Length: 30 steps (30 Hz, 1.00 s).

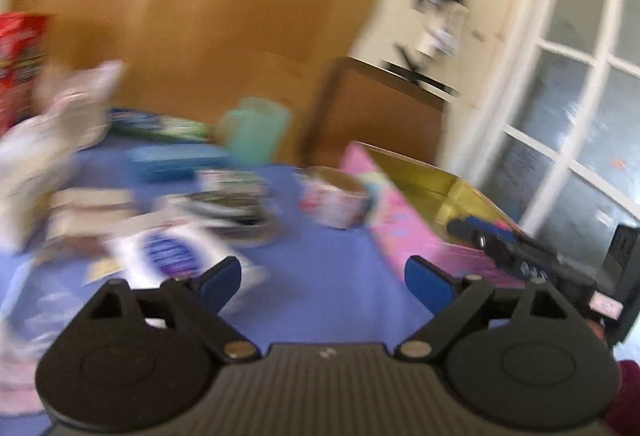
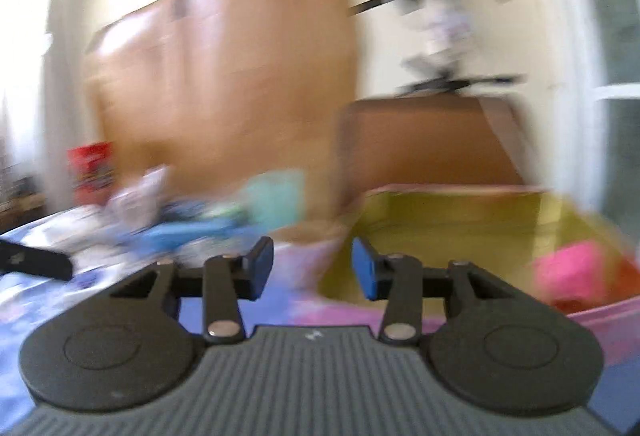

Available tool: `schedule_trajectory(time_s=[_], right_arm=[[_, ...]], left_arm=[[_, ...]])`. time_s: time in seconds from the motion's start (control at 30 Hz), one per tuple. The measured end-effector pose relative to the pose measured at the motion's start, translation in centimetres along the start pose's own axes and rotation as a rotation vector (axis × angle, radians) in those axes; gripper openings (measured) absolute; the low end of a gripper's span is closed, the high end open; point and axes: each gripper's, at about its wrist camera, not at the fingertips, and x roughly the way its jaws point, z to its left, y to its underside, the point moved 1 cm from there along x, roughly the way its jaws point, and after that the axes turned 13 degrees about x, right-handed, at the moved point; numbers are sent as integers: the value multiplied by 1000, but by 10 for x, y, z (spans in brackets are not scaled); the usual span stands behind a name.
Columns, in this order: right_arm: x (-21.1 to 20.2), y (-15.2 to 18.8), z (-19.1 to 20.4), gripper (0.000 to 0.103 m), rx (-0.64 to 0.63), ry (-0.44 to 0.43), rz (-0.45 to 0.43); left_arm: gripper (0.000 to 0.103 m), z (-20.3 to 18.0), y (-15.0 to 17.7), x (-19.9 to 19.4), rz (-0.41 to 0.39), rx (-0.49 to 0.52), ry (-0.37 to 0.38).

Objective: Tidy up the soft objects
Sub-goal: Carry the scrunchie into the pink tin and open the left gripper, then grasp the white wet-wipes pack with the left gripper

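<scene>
Both views are blurred. My left gripper is open wide over the blue cloth, with nothing between its blue pads. To its right stands a pink box with a yellow inside. My right gripper is open, empty, and faces the near left corner of that pink box. A bright pink soft thing lies inside the box at the right. A white packet with a blue label lies just ahead of the left gripper's left pad. My right gripper also shows over the box's near edge.
On the cloth behind are a patterned pot, a teal cup, a blue flat box, a white bundle and a red carton. A brown board and a glazed door stand behind.
</scene>
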Motion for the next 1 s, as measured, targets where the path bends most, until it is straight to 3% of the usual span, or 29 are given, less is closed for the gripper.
schedule_trajectory(time_s=[0.1, 0.17, 0.2, 0.33, 0.37, 0.43, 0.5, 0.57, 0.73, 0.87, 0.9, 0.97, 1.0], right_arm=[[37, 12, 33, 49, 41, -155, 178], [61, 20, 56, 61, 72, -220, 262], [71, 25, 66, 69, 79, -234, 287], [125, 28, 85, 70, 156, -237, 364], [138, 29, 85, 67, 188, -232, 389], [150, 38, 84, 45, 249, -235, 457], [139, 49, 79, 32, 315, -266, 489], [120, 50, 79, 26, 294, -251, 466], [59, 52, 59, 21, 228, -181, 384], [18, 61, 40, 22, 199, -81, 335], [12, 63, 35, 24, 201, -59, 331], [4, 66, 27, 30, 191, -24, 316], [0, 67, 24, 49, 176, -13, 303]], left_arm=[[92, 38, 11, -23, -24, -88, -65], [92, 61, 16, -32, -35, -151, -85], [92, 70, 17, -34, -38, -183, -83], [84, 93, 14, -21, -27, -249, -43], [80, 96, 13, -14, -14, -240, -36], [73, 98, 8, 6, 21, -223, -16], [55, 96, 11, 27, 72, -222, 6], [49, 87, 15, 37, 92, -223, 22], [52, 35, 10, 43, 76, -101, 121], [54, -4, 20, 75, 161, -54, 207], [55, -10, 21, 80, 180, -49, 216], [68, -19, 22, 83, 186, -27, 208], [74, -21, 21, 81, 178, -13, 187]])
